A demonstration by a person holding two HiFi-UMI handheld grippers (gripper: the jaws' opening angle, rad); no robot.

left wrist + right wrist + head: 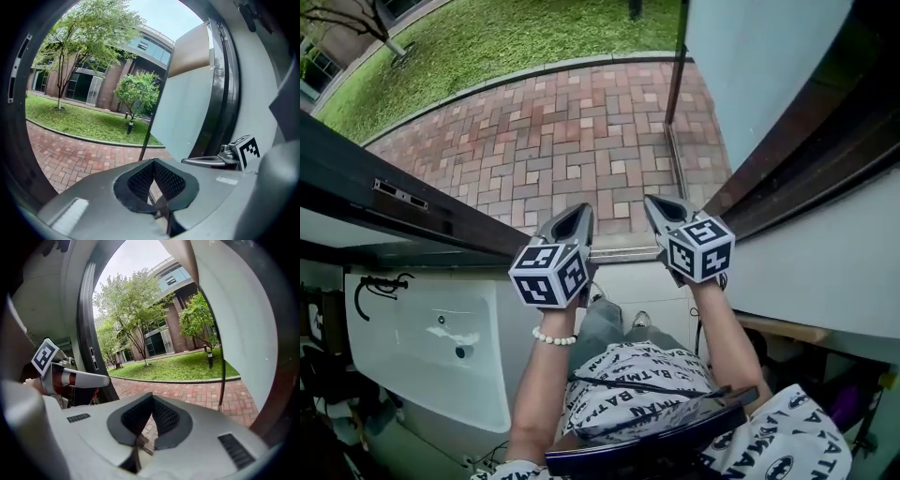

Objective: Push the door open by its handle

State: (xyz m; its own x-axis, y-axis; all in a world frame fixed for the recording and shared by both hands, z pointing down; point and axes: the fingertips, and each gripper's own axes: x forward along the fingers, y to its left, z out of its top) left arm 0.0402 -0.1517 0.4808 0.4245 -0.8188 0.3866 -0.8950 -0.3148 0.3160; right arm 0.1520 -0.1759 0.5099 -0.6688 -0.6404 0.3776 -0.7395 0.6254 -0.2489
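With the left gripper point(576, 219) and right gripper point(662, 210) both showing fingers closed on nothing, the door point(759, 66), wide open at right, is unheld and might swing back onto them.

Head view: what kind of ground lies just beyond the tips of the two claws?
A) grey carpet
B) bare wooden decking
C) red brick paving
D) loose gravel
C: red brick paving spreads out past the left claw and the right claw, with grass bordering it further out.
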